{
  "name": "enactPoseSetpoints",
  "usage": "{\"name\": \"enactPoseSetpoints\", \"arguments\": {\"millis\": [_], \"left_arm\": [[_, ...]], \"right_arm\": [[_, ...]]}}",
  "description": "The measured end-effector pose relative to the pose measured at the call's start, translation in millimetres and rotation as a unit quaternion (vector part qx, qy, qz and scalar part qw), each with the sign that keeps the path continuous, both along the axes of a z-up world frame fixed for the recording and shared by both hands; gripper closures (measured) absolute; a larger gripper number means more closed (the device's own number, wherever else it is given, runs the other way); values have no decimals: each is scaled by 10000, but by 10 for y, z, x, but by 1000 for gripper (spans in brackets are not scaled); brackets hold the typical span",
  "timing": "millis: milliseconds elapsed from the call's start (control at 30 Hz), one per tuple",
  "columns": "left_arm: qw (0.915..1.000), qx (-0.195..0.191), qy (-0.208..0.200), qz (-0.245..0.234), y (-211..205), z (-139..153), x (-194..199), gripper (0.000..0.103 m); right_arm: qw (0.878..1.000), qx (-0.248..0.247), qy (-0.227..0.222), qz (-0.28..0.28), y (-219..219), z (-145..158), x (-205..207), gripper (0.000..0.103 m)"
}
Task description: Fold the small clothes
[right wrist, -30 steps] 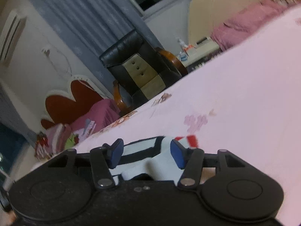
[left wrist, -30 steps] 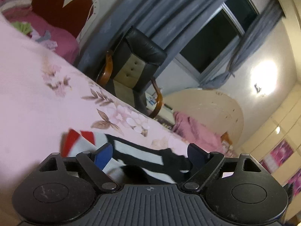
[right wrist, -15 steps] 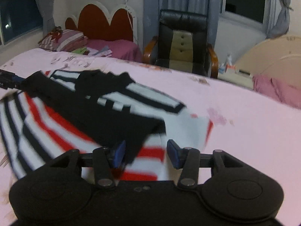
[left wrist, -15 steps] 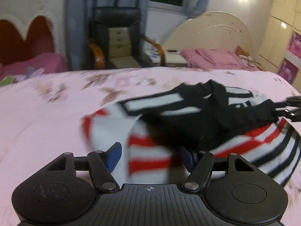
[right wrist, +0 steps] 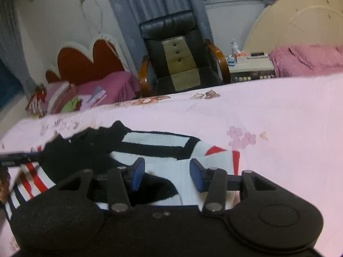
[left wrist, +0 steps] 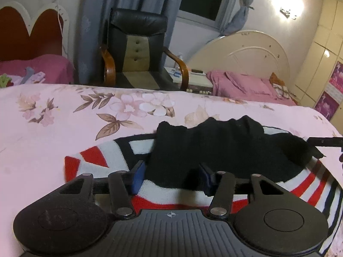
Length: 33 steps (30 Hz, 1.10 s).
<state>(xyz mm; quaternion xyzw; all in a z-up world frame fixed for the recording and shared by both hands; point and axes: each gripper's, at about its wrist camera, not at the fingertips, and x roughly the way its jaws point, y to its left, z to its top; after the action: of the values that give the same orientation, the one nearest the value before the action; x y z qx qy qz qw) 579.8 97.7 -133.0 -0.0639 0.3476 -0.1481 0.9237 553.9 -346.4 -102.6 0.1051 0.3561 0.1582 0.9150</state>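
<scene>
A small striped sweater (left wrist: 225, 147), black, white and red, lies rumpled on the pink floral bedsheet (left wrist: 53, 128). My left gripper (left wrist: 171, 178) is open, its blue pads either side of the sweater's near edge, low over it. In the right wrist view the same sweater (right wrist: 154, 141) lies under my right gripper (right wrist: 167, 174), which is open with white and black cloth between its pads. The other gripper's tip shows at the right edge of the left view (left wrist: 325, 142) and at the left edge of the right view (right wrist: 15, 157).
A black leather armchair (left wrist: 137, 49) stands beyond the bed's far edge. A red scalloped headboard (left wrist: 27, 34) with pink bedding is at the far left. A cream headboard (left wrist: 242, 57), pink bedding and a nightstand (right wrist: 250, 66) are at the far right.
Both grippers have tilted back level and come down over the sweater. The sweater, in motion and lifted half a second ago, now lies settled on the sheet with its black part folded over.
</scene>
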Motion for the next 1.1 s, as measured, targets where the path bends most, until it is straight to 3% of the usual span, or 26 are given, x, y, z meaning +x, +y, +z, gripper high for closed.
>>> {"name": "enactPoseSetpoints", "arguments": {"millis": [167,233,333,400,433,533,633,700,800,833,867,900,933,967,1100], "left_arm": [[9999,17,-19,118,34,-22,-18,70],[9998,-76,-8,167,74,-46,8,72],[9997,-118,-2,191,87,-51,11,72],[9998,-17,-67,175,55,-32,-6,72],[9998,61,-110,170,37,-23,-21,71],[9992,298,-232,98,-31,-15,-70,49],[9977,632,-245,1,-128,-44,-68,48],[9979,623,-176,-4,-139,-47,-29,48],[9983,570,-112,21,-121,-41,6,62],[9984,552,-102,38,-105,-39,14,70],[9985,536,-109,91,-78,-34,19,84],[9987,471,-116,138,-45,-36,22,91],[9994,293,-106,160,1,-39,20,98],[9995,167,-134,226,31,-43,4,98],[9975,174,-598,324,0,-24,-161,98]], "right_arm": [[9997,21,-187,125,-37,17,-152,56],[9990,-147,-206,370,9,24,-198,56],[9985,-11,-318,436,29,84,-224,52],[9969,-352,-381,589,123,104,-210,52],[9954,-546,-373,698,173,97,-203,52],[9878,-1088,-329,1064,297,73,-228,52],[9799,-1553,-363,1201,387,16,-248,52],[9746,-1754,-341,1346,458,-27,-225,52],[9713,-1926,-507,1299,543,-55,-183,52],[9709,-1972,-508,1258,562,-73,-154,53],[9703,-2009,-513,1243,579,-91,-131,55],[9700,-2025,-495,1248,594,-110,-108,58],[9718,-1959,-432,1237,593,-122,-77,75],[9763,-1817,-364,1114,568,-120,-36,85],[9932,-1010,-315,488,400,-38,53,92]]}}
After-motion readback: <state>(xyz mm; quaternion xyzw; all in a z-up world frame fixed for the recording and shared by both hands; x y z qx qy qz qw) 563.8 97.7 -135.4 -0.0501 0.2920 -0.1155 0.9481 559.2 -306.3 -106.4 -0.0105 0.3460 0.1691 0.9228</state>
